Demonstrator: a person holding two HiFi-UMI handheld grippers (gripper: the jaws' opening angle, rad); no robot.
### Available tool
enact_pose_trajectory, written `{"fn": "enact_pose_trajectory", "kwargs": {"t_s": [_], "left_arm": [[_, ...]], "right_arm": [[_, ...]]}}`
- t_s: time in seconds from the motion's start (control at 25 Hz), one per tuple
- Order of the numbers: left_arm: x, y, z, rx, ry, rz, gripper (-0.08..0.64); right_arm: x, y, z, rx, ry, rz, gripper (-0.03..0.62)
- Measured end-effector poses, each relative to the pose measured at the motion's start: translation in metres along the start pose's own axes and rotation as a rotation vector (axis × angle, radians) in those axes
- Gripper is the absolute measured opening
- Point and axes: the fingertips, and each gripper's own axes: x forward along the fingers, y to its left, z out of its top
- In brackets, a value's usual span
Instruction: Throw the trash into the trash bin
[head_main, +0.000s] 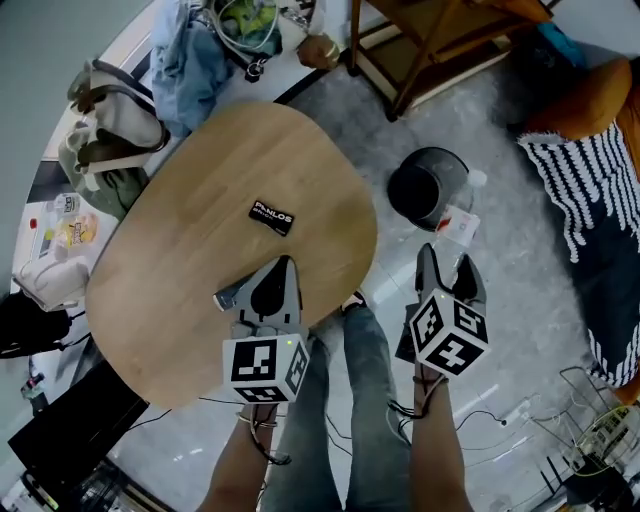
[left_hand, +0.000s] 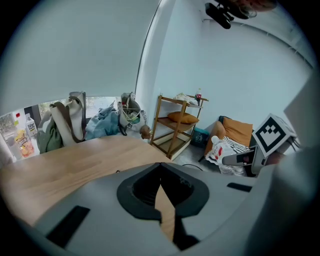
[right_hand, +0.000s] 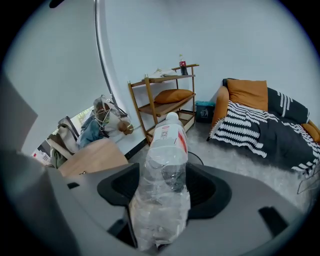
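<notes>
The right tool (head_main: 448, 265) is pinching a crushed clear plastic bottle (head_main: 460, 222) by its lower body, both jaws pressed against the crumpled sides, and the end with the red-and-white label sticks out past the tips. In the right gripper view the bottle (right_hand: 167, 150) stands up between the jaws of that tool (right_hand: 164, 172), cap end farthest from the camera. From the head view, the dark round trash bin (head_main: 428, 185) sits on the pale floor at about twelve o'clock from the right tool, and the bottle's cap end lies by the bin's rim on its four o'clock side; I can't tell how high above the bin it is. The left tool (head_main: 288, 265) is over the near edge of the oval wooden tabletop (head_main: 180, 270), its jaws pressed together at the tips with nothing between them; the left gripper view shows only a sliver of wood behind the meeting jaws (left_hand: 160, 167). A small black packet (head_main: 271, 217) lies flat on the tabletop at twelve o'clock from the left tool, well apart from it. Bags (head_main: 110, 130) crowd the floor at the tabletop's ten o'clock edge. A wooden shelf (head_main: 425, 45) stands at one o'clock from the bin, and a striped blanket (head_main: 580, 180) with an orange cushion (head_main: 590, 100) lies off at three o'clock.
</notes>
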Motion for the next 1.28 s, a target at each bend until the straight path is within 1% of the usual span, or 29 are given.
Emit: {"fn": "enact_pose_trajectory", "kwargs": {"t_s": [0.12,0.32,0.56,0.84,1.0,1.2,1.24,1.28], "left_arm": [[0.017,-0.012,0.001,0.017,0.016,-0.014,0.018],[0.045,-0.023,0.001,0.033,0.035,-0.023,0.018],[0.073,-0.031,-0.006,0.042,0.064,-0.032,0.018],[0.094,-0.034,-0.026,0.039,0.116,-0.039,0.018],[0.105,-0.032,-0.028,0.034,0.115,-0.039,0.018],[0.112,-0.032,-0.026,0.035,0.117,-0.050,0.018],[0.113,-0.032,-0.025,0.035,0.116,-0.052,0.018],[0.113,-0.032,-0.024,0.036,0.115,-0.053,0.018]], "right_arm": [[0.014,-0.016,0.000,0.007,0.020,0.000,0.293],[0.047,-0.032,-0.011,0.029,0.099,0.029,0.295],[0.081,-0.048,-0.031,0.017,0.181,0.028,0.298],[0.117,-0.057,-0.049,-0.022,0.265,0.037,0.302],[0.132,-0.064,-0.046,-0.043,0.266,0.021,0.291],[0.152,-0.078,-0.030,-0.108,0.199,-0.041,0.298],[0.155,-0.079,-0.027,-0.122,0.195,-0.044,0.334],[0.158,-0.079,-0.025,-0.132,0.195,-0.040,0.355]]}}
